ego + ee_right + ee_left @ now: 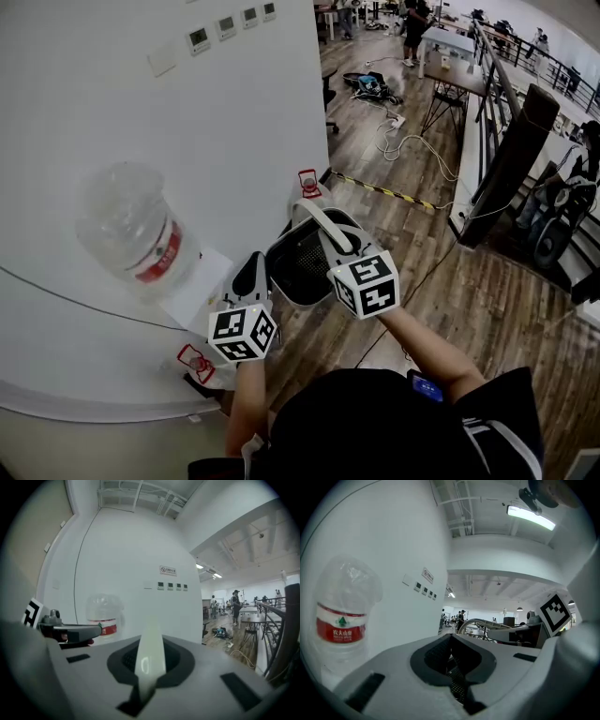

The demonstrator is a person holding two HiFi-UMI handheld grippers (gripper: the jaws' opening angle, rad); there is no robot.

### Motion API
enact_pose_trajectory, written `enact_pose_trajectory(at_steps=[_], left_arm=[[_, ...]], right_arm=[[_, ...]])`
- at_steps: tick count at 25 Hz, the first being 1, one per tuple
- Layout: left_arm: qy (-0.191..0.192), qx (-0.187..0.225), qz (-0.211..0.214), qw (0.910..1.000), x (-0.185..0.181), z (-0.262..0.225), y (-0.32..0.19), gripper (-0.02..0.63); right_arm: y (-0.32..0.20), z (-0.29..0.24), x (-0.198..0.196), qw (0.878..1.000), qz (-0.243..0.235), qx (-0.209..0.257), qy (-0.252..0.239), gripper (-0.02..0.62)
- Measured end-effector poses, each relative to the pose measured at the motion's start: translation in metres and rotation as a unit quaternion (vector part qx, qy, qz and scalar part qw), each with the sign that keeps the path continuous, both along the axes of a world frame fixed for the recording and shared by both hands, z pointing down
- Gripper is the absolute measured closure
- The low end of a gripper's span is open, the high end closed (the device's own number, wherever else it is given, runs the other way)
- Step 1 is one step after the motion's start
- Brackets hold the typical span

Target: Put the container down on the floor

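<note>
A: Far left, the water bottle [127, 234] stands on the white table [84, 398], well apart from your load. It's no part of this job.

B: Left gripper?

A: Your left gripper [251, 272] has its jaws pressed together with nothing between them. Its nose sits just beside the container [298, 267], at the near rim. I can't tell if it touches. My guess is it's there to steady, not to carry.

B: And the container itself?

A: It's up in the air, just off the table's edge and over the wooden floor [441, 300], not yet down. Your right gripper [342, 251] is pinched tight on the white handle [150, 653], so I judge the whole weight hangs from that one grip.

B: Room to lower?

A: The table edge is close on the left, so keep the rim off it. There are bare boards to the right, with a thin cable [427, 272] lying near. The dark post [511, 159] is well apart. The container hides the patch right beneath it.
</note>
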State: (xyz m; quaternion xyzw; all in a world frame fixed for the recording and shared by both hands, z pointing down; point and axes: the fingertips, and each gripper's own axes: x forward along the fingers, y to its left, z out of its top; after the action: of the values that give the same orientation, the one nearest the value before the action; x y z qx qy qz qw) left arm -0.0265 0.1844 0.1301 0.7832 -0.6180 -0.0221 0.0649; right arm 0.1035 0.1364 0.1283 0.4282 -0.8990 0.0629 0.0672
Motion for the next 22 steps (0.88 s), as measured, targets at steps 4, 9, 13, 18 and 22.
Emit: enact_pose_trajectory(at_steps=[4, 9, 13, 18, 22], left_arm=[[0.005, -0.004, -0.001, 1.0000, 0.007, 0.003, -0.004, 0.589], [0.011, -0.009, -0.003, 0.9999, 0.024, 0.008, -0.011, 0.589], [0.011, -0.009, -0.005, 0.9999, 0.041, 0.012, -0.021, 0.589], [0.014, -0.010, -0.011, 0.9998, 0.062, 0.015, -0.036, 0.589], [0.016, -0.011, -0.017, 0.9997, 0.082, 0.018, -0.045, 0.589]], right_arm=[[-0.003, 0.003, 0.005, 1.000, -0.003, -0.004, 0.000, 0.565], [-0.009, 0.008, 0.021, 1.000, -0.008, -0.010, 0.001, 0.565], [-0.019, 0.013, 0.035, 1.000, -0.013, -0.012, 0.003, 0.565], [-0.031, 0.019, 0.054, 1.000, -0.022, -0.015, 0.005, 0.565], [-0.040, 0.026, 0.073, 0.999, -0.031, -0.018, 0.008, 0.565]])
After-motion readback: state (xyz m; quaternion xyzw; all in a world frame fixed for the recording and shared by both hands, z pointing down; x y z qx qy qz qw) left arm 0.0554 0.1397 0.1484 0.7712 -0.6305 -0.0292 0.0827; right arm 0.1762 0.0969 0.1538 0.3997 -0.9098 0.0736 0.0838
